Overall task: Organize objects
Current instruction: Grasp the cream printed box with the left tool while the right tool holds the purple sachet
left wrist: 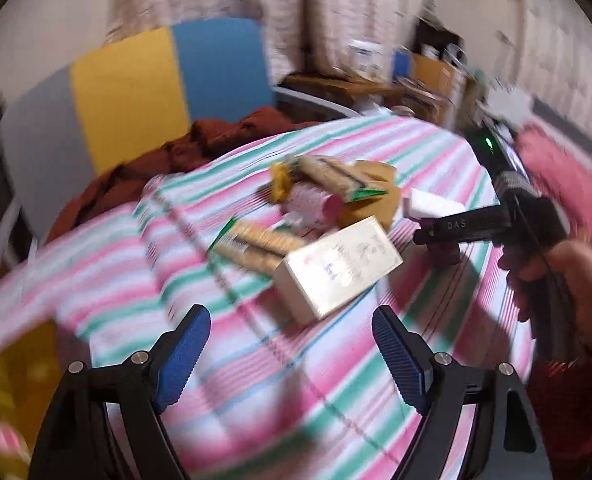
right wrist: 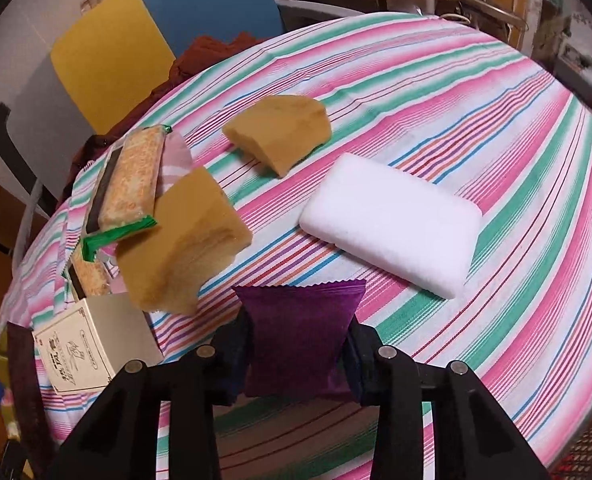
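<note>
Fingers on my right gripper (right wrist: 298, 354) pinch a purple packet (right wrist: 302, 332), its crimped top edge poking out ahead of them over the striped tabletop (right wrist: 476, 120). My left gripper (left wrist: 292, 356) has its blue fingers (left wrist: 184, 356) spread wide with nothing between them; a cream box (left wrist: 342, 266) lies just ahead. Past the packet sit a white sponge (right wrist: 392, 224) and two tan sponges (right wrist: 280, 132). Yellow and blue panels (right wrist: 156, 28) stand behind the tabletop.

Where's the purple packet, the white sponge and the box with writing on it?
purple packet (right wrist: 300, 344): right wrist view, middle of its crinkly front, between the gripper's fingers.
white sponge (right wrist: 392, 222): right wrist view, middle of its top face.
box with writing (left wrist: 346, 266): left wrist view, middle of its printed top.
</note>
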A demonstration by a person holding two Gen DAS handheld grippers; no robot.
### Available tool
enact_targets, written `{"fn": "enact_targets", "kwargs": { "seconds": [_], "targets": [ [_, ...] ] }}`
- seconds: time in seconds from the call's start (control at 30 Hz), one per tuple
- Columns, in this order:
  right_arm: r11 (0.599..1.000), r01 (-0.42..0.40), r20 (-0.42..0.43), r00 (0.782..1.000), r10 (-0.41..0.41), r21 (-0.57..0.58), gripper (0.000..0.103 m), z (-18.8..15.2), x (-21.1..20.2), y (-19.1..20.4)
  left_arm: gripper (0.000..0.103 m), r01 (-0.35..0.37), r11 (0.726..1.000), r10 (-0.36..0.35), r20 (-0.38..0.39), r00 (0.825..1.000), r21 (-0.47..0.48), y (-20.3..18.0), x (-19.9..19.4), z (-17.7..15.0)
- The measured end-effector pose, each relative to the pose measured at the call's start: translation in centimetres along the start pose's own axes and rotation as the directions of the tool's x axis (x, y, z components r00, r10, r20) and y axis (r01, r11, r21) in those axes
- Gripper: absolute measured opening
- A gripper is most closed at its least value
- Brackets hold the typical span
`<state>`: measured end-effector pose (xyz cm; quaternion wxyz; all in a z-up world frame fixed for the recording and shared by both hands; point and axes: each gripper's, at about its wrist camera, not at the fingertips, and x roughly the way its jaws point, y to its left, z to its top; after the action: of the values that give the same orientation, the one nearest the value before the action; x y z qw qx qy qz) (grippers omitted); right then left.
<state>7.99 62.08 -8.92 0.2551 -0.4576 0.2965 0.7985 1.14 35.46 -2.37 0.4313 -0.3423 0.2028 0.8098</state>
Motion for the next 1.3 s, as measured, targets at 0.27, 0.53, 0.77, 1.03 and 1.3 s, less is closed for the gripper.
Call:
{"fn": "enact_targets", "kwargs": {
  "seconds": [0.27,0.53,0.77,1.03,1.3],
  "targets": [
    [1.000,-0.020,-0.003,1.000,0.020,0.022,0.040,0.0,0.2,-0.2,0.086,-0.011,0.925,0.039,-0.067,0.997,0.381,-4.0,6.0,3.1],
    [1.000,-0.017,-0.005,1.000,0.018,0.021,0.040,0.2,0.4,-0.1,0.085,0.092,0.929,-0.028,-0.181,0.983,0.360,-4.3,8.7,1.1],
    [1.000,-0.022,-0.007,1.000,0.022,0.018,0.040,0.5,0.5,-0.1,0.054,0.139,0.974,-0.103,-0.198,0.975,0.178,-4.5,9.1,-0.2],
    [1.000,-0.021,-0.004,1.000,0.021,0.011,0.040,0.4,0.4,-0.1,0.054,0.128,0.991,-0.132,-0.162,0.978,-0.033,-3.4,9.1,-0.2],
    [0.999,-0.013,-0.001,1.000,0.013,-0.034,0.039,0.3,0.4,0.5,0.053,0.114,0.993,-0.117,-0.082,0.990,-0.041,-3.4,7.9,-2.2]
  ]
}}
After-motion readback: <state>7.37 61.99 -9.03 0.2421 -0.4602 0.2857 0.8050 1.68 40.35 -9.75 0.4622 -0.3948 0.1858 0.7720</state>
